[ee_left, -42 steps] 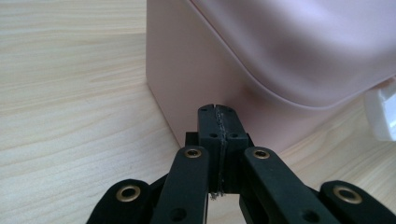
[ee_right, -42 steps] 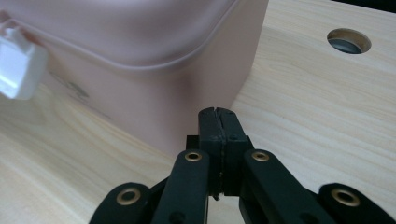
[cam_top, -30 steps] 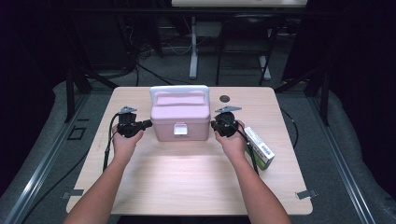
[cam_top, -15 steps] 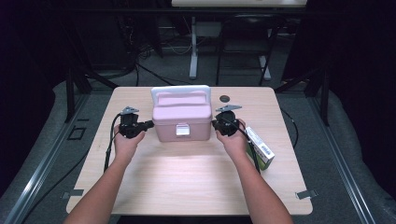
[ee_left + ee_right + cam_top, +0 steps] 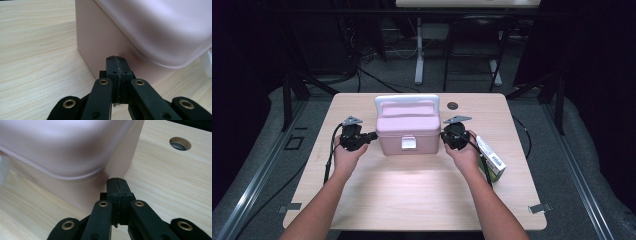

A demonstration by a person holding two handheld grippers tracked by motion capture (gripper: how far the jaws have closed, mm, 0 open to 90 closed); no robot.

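Pale pink plastic storage box with a white carry handle and white front latch (image 5: 407, 127), standing upright near the middle of the light wooden table (image 5: 412, 195), slightly toward its far edge. Left gripper (image 5: 373, 135) at the box's left end, right gripper (image 5: 443, 135) at its right end, both low against the side walls. In the left gripper view, black jaws pressed together with nothing between them, tips touching or just short of the pink wall below the lid's rim; hard to tell which. Same in the right gripper view: jaws closed flat on each other, tips right at the box's corner, round cable hole in the tabletop (image 5: 180, 143) beyond. Compared with a second ago, almost nothing altered: box in the same spot, both hands in the same places, jaws as tightly closed as before. Probably a settled bracing of the box from both ends, either to slide it or to steady it ahead of work on the latch. Lid down, latch apparently fastened. Green and white carton (image 5: 490, 159) lying by the right forearm, apart from the box.
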